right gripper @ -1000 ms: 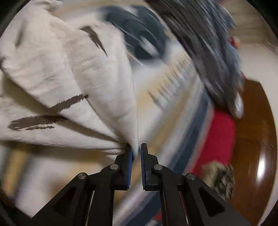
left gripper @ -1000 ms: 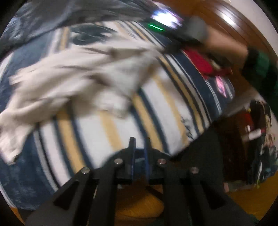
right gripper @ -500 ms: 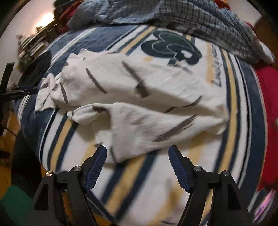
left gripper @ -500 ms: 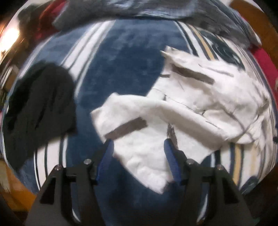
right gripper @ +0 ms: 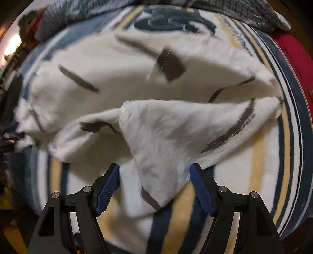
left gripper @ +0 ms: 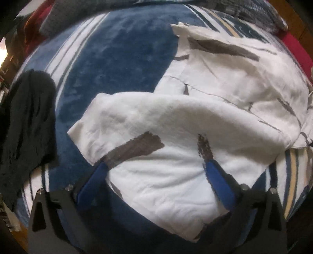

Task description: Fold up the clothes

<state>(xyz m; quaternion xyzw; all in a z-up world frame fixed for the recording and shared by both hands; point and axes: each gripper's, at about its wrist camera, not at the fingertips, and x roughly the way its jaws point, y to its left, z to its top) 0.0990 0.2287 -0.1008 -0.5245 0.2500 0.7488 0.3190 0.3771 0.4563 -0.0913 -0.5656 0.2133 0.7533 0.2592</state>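
Note:
A white garment with dark brush-stroke marks (left gripper: 195,117) lies crumpled on a blue, white and yellow striped blanket (left gripper: 127,58). My left gripper (left gripper: 154,166) points steeply down over one end of it. Its jaws are opening, the cloth lies between the blue fingers (left gripper: 97,175), and the pads do not press on it. In the right wrist view a folded-over flap of the same garment (right gripper: 156,132) reaches down between the fingers of my right gripper (right gripper: 154,168). That gripper stands open just above the blanket (right gripper: 264,166), holding nothing.
A black garment (left gripper: 25,117) lies on the blanket's left side. A grey checked cloth (right gripper: 254,11) is piled along the far edge. Something red (right gripper: 289,58) sits at the right edge, beside a wooden floor.
Both grippers went from shut to open. The right one let go of the white garment, which dropped onto the blanket. The left one swung across to the garment's end and sank closer.

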